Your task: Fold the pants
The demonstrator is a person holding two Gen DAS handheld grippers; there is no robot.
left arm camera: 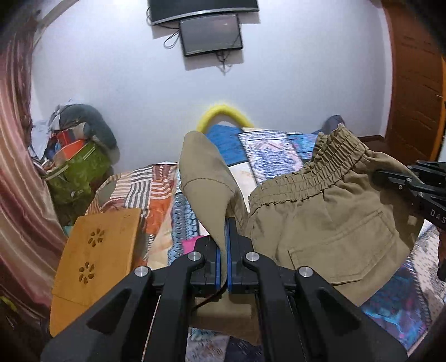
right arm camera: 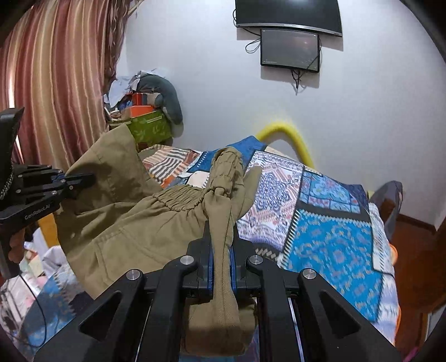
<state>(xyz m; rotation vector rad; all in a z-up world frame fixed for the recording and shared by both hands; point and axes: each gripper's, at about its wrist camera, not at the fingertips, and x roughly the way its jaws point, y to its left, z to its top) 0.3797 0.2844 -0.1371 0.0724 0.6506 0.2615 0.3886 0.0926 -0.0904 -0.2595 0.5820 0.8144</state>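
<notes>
Left gripper (right arm camera: 83, 178), marked "GenRoboAI", and right gripper (left arm camera: 384, 175), "DAS", jaws pinching khaki pants (left arm camera: 329, 211).

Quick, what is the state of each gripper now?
Left gripper: closed, holding the khaki pants.
Right gripper: closed, holding the same pants at the waistband.

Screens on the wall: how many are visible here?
2. A large dark screen sits at the top of the wall, cut off by the frame edge. A smaller screen hangs right below it, cables dangling. No others are visible.
</notes>
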